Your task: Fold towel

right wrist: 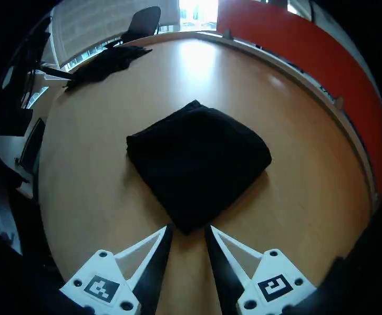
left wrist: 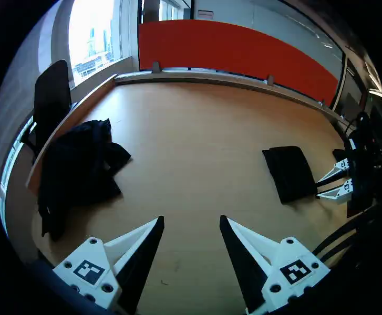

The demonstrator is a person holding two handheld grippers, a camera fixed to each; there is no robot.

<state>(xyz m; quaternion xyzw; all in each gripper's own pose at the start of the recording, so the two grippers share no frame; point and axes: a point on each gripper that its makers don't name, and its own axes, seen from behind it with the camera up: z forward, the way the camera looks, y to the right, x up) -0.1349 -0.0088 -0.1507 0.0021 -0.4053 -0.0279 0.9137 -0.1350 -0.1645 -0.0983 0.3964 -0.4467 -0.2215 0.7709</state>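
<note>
My left claw (left wrist: 191,218): released, above the surface (left wrist: 201,131).
My right claw (right wrist: 188,227): parted, tips flanking towel's near corner.
Towel (right wrist: 198,152): folded, dark, flat.

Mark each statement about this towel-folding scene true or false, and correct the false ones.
1. The towel lies folded on the table. True.
2. The left gripper grips the towel. False: it is open above bare table.
3. A dark pile of clothing lies apart from the towel. True.
4. The partition behind the table is blue. False: it is red.
5. The right gripper points at a corner of the towel. True.
</note>
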